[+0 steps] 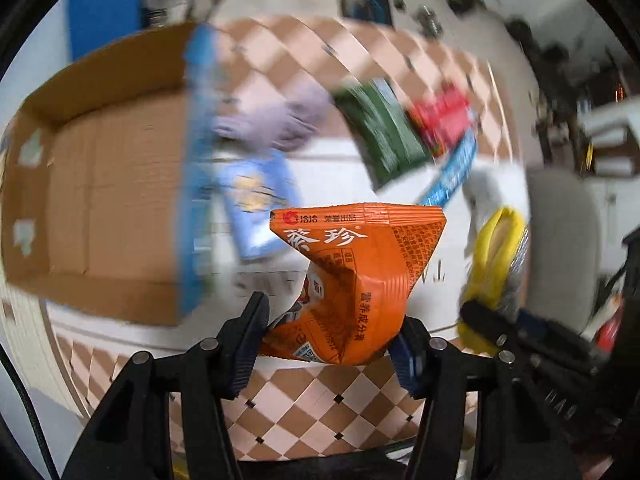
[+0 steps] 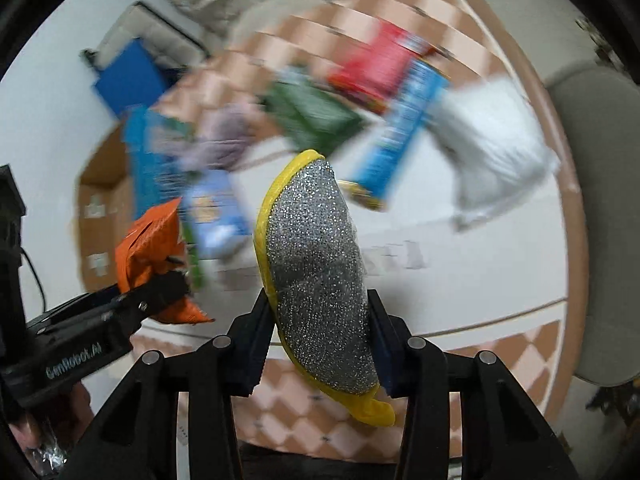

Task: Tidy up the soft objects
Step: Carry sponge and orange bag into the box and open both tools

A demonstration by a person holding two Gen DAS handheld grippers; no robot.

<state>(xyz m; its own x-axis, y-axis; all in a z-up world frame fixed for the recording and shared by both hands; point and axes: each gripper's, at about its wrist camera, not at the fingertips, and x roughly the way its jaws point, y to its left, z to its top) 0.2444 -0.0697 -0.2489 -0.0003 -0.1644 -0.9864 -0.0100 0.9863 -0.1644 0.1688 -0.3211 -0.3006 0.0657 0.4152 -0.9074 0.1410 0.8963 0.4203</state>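
The left gripper (image 1: 330, 330) pinches a crumpled orange foil snack packet printed with white Chinese characters (image 1: 356, 280) between its two black fingers, closed on the lower half so that the sealed top edge stands up and leans away. The packet is lifted clear of the table. In the right wrist view the same gripper (image 2: 160, 284) and packet (image 2: 154, 248) appear at the left.

The right gripper (image 2: 318, 336) is closed on a yellow-edged scouring sponge with a glittery silver face (image 2: 316, 280), held upright and slightly tilted, its yellow tail hanging below the fingers. From the left view this sponge (image 1: 494, 256) sits at the right.

Beyond both, all blurred, lies a round table with a tan-and-cream checked cloth (image 1: 312, 412). An open brown cardboard box with a blue side (image 1: 100, 200) stands at the left. On the table lie a pale blue packet (image 1: 258, 200), a lilac knitted glove (image 1: 276, 124), a dark green packet (image 1: 380, 132), a red packet (image 1: 444, 118), a long blue packet (image 1: 454, 172) and a white plastic bag (image 2: 492, 140).
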